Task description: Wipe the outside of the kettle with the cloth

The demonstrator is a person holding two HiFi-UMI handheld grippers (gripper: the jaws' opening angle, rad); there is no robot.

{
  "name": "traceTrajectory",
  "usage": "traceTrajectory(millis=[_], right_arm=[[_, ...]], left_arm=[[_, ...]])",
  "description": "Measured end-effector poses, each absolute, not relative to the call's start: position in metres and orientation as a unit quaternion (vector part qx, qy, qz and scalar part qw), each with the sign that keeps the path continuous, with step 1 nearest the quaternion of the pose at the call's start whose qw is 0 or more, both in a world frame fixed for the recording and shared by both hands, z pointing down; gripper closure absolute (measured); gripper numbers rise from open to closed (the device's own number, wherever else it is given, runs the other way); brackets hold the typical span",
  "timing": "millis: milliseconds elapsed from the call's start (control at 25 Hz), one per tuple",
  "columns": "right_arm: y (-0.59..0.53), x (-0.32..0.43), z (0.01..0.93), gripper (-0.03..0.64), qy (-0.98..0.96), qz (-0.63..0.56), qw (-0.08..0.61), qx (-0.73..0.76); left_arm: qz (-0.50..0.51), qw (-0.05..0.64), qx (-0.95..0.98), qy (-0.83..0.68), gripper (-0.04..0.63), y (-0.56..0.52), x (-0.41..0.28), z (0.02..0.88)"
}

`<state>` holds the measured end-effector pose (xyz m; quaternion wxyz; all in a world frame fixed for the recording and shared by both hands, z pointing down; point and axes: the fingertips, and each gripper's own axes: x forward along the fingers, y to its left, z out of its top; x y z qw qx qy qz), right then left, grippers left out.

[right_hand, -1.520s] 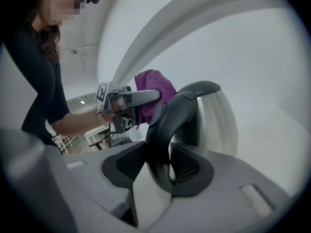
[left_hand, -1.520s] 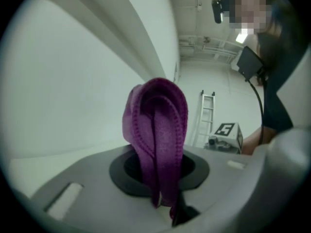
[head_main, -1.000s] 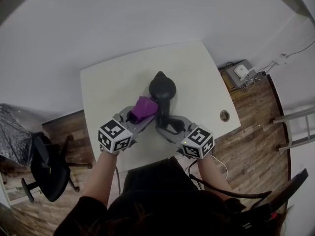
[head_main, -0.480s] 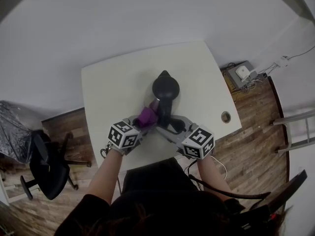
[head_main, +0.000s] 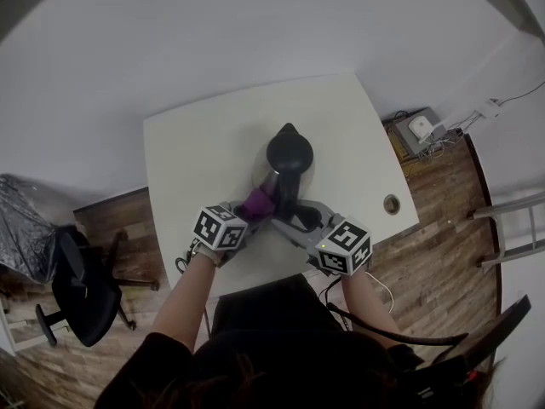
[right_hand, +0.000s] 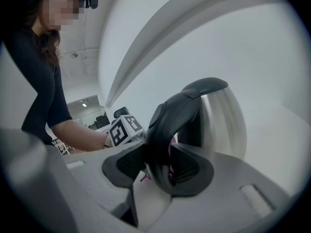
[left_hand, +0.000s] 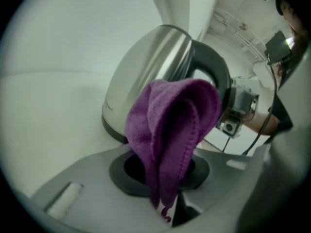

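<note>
Item: kettle [head_main: 288,153], steel body with dark lid, standing upright near the middle of a white table [head_main: 192,147]; the head view looks down on its lid, and the left gripper view shows the polished side [left_hand: 146,64] and dark base band. Handle [right_hand: 167,123]: black, looped, facing the person. Right gripper [head_main: 287,216]: jaws set moderately apart and closed on the handle, one ribbed pad on each side of it, as the right gripper view shows [right_hand: 163,166]. Cloth [head_main: 255,201]: purple, folded, bunched upward; in the left gripper view [left_hand: 170,125] it covers part of the kettle's near side and the handle. Left gripper [head_main: 253,208]: jaws narrow, pinching the cloth's lower end [left_hand: 161,178], with a loose thread hanging below. Position of cloth: at the kettle's lower side, left of the handle from the head view; whether it touches the steel cannot be told. Marker cubes on both grippers face up toward the head camera. Surroundings: wooden floor [head_main: 443,220]; black office chair [head_main: 81,288] left of the table; round cable hole [head_main: 391,204] near the table's right corner.
</note>
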<state>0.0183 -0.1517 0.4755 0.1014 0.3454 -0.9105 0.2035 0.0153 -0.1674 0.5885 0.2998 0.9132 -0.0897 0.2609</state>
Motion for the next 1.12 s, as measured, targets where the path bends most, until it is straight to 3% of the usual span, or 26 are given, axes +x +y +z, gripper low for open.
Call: traceTrajectory(millis=[400, 560, 800, 1120], right_arm=[[-0.153, 0.019, 0.475, 0.460, -0.911, 0.203, 0.099, 0.345], [-0.153, 0.020, 0.475, 0.460, -0.910, 0.202, 0.100, 0.347], [-0.154, 0.019, 0.476, 0.460, -0.910, 0.202, 0.102, 0.349], [-0.152, 0.018, 0.475, 0.460, -0.910, 0.202, 0.100, 0.348]], left_arm=[[0.086, 0.133, 0.972, -0.171, 0.509, -0.222, -0.013, 0.404], [0.099, 0.075, 0.974, -0.191, 0.509, -0.241, 0.004, 0.390], [0.089, 0.120, 0.972, -0.183, 0.509, -0.243, 0.014, 0.422], [0.174, 0.152, 0.947, -0.222, 0.509, -0.252, -0.009, 0.492]])
